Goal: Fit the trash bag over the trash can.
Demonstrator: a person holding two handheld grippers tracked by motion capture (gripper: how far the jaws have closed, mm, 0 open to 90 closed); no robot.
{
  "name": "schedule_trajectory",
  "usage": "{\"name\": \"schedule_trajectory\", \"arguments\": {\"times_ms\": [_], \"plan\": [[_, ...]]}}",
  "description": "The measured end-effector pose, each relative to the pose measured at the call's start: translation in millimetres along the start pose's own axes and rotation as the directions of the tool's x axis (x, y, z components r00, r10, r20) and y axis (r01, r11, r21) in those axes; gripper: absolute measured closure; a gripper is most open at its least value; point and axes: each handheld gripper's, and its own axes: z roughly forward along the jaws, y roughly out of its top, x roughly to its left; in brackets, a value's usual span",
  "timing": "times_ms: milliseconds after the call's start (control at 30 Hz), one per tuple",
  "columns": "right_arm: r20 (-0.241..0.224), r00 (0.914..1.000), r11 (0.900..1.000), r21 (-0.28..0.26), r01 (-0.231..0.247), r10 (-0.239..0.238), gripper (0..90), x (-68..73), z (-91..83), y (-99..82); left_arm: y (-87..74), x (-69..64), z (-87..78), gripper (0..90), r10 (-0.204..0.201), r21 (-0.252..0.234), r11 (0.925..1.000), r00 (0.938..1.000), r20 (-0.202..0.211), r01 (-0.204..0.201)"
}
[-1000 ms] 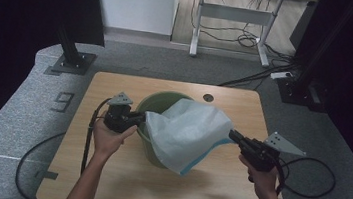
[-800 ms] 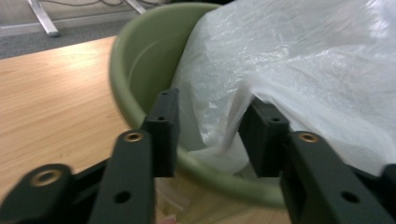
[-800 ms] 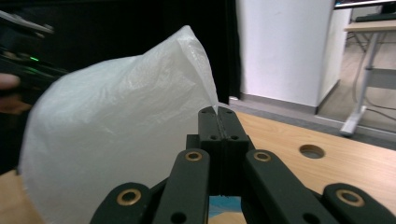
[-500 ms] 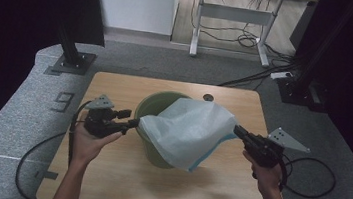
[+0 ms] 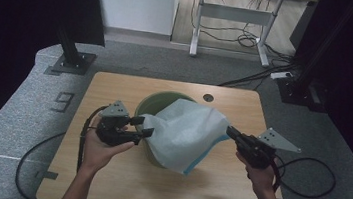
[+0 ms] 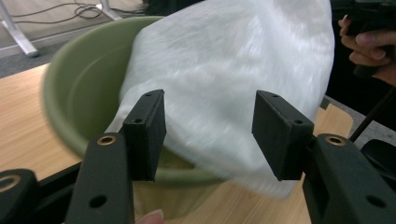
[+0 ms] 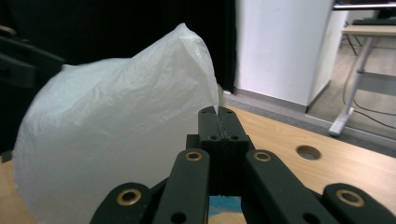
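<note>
Thin white plastic, a bag [image 5: 185, 136], is draped over a green plastic basin [image 5: 156, 105] at the middle of the wooden table [image 5: 104, 182]. It covers the basin's right half and hangs past the near rim. The right gripper [image 5: 230, 132] has its jaws pressed together on the bag's right edge; in the right gripper view the film is pinched at the tips. The left gripper [image 5: 143, 127] sits just beside the bag's left edge. Its jaws have just been opening; they stand apart, with bag and basin rim seen beyond them, pads not pressing on anything.
</note>
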Motion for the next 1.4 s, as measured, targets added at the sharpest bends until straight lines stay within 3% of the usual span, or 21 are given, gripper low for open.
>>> {"name": "schedule_trajectory", "arguments": {"times_ms": [167,300,567,833,1067,1200,1233,1267,1333,1367,1400], "plan": [[-0.042,0.9984,0.9993,0.006,0.037,-0.037,88.7,17.8,7.9,1.3,4.3,-10.0,3.9,44.3,0.016,-0.015,0.9998,0.9997,0.017,-0.016],[-0.059,0.9976,0.9993,0.004,0.037,-0.036,88.7,24.2,13.4,1.1,8.6,-22.0,5.1,44.3,0.036,-0.031,0.9989,0.9982,0.048,-0.034],[-0.075,0.9964,0.9992,0.006,0.039,-0.039,88.7,31.8,21.0,1.2,8.4,-36.2,27.2,44.2,0.047,0.006,0.9988,0.9946,0.092,-0.048],[-0.07,0.9961,0.9985,0.009,0.054,-0.053,88.6,36.9,24.7,0.4,10.8,-48.3,33.9,42.1,0.059,-0.015,0.9982,0.993,0.102,-0.058],[-0.063,0.9969,0.9988,0.01,0.048,-0.047,88.6,36.9,26.1,0.0,11.4,-53.4,49.1,41.7,0.056,0.012,0.9983,0.9935,0.1,-0.057],[-0.062,0.9971,0.999,0.01,0.044,-0.043,88.6,36.3,27.4,1.2,11.2,-53.8,57.2,50.5,0.055,0.03,0.9979,0.9924,0.11,-0.058],[-0.064,0.997,0.999,0.007,0.043,-0.043,88.6,36.3,27.4,2.0,11.4,-53.9,59.1,57.5,0.055,0.035,0.9976,0.9915,0.118,-0.06],[-0.064,0.997,0.999,0.007,0.043,-0.043,88.6,36.3,27.4,2.0,11.6,-53.8,60.1,57.5,0.056,0.036,0.9975,0.9897,0.132,-0.061],[-0.066,0.9968,0.999,0.006,0.045,-0.045,88.6,36.4,27.5,3.3,12.6,-53.7,61.3,66.0,0.047,0.037,0.9979,0.9871,0.153,-0.053],[-0.069,0.9966,0.999,0.006,0.045,-0.045,88.3,36.4,27.6,4.0,13.3,-53.9,61.7,73.7,0.043,0.036,0.9981,0.9858,0.162,-0.049],[-0.069,0.9966,0.999,0.006,0.045,-0.045,88.3,36.4,27.6,4.0,13.9,-54.3,61.8,73.7,0.041,0.036,0.9982,0.9855,0.164,-0.048]]}}
